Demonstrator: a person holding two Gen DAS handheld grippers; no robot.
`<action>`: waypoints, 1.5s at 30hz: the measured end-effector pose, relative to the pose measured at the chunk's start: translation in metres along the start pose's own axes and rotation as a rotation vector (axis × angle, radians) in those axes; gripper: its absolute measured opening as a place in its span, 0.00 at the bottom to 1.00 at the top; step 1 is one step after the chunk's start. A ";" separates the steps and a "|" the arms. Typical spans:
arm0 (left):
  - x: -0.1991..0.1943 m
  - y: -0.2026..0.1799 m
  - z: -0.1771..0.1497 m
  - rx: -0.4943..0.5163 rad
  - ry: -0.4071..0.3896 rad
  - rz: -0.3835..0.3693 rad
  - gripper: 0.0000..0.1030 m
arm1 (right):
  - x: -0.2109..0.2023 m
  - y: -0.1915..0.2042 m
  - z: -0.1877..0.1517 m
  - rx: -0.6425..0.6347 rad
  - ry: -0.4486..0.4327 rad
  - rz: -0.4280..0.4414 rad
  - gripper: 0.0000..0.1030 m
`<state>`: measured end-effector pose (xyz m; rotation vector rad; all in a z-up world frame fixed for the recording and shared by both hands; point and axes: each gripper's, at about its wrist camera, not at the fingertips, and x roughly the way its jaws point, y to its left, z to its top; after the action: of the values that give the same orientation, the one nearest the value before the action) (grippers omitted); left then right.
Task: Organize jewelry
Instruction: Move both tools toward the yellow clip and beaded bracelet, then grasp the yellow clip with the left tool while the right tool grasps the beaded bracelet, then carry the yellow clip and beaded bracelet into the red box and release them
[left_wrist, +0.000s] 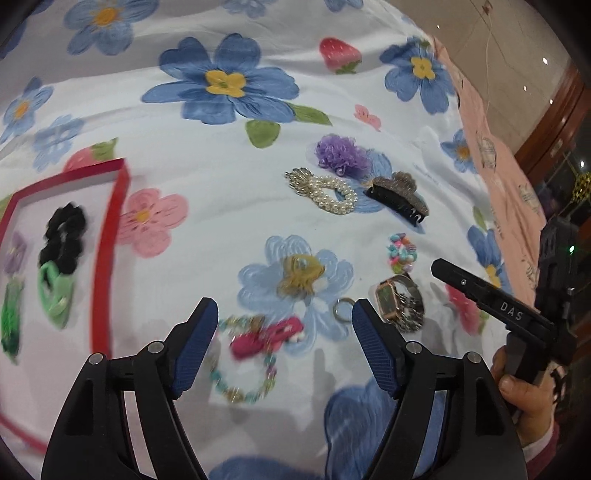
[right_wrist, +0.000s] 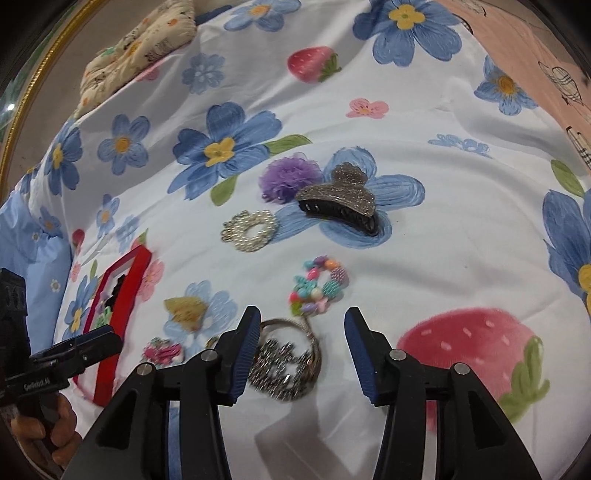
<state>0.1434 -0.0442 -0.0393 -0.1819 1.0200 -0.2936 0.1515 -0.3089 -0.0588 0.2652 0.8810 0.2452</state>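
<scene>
Both grippers, left gripper (left_wrist: 284, 347) and right gripper (right_wrist: 303, 354), hover with fingers apart over the floral sheet (right_wrist: 424, 258), the red tray (left_wrist: 107, 258) blurred and cut off by the left wrist view's left edge.

watch (right_wrist: 284, 365) btwn right gripper (right_wrist: 301, 350) fingers

Before me I count one red-rimmed shallow tray (left_wrist: 110, 258) and one floral-printed white sheet (left_wrist: 221, 155). Loose on it lie one purple ruffled scrunchie (right_wrist: 286, 181), one white pearl hair loop (right_wrist: 251, 230), one glittery grey claw clip (right_wrist: 338, 201), one pastel bead bracelet (right_wrist: 319, 288), one metal-banded wristwatch (left_wrist: 400, 302), one small silver ring (left_wrist: 341, 308), and one pink hair clip (left_wrist: 266, 338).
</scene>
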 end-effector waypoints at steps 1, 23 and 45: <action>0.005 -0.001 0.002 0.001 0.005 0.000 0.73 | 0.006 -0.002 0.002 0.006 0.008 -0.002 0.48; 0.035 -0.004 0.009 0.016 -0.001 -0.051 0.25 | 0.051 0.003 0.009 -0.056 0.004 -0.107 0.18; -0.065 0.070 -0.028 -0.126 -0.132 -0.004 0.25 | 0.013 0.115 -0.012 -0.207 -0.002 0.162 0.18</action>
<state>0.0983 0.0430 -0.0212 -0.3137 0.9080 -0.2183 0.1382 -0.1955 -0.0384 0.1435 0.8260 0.4832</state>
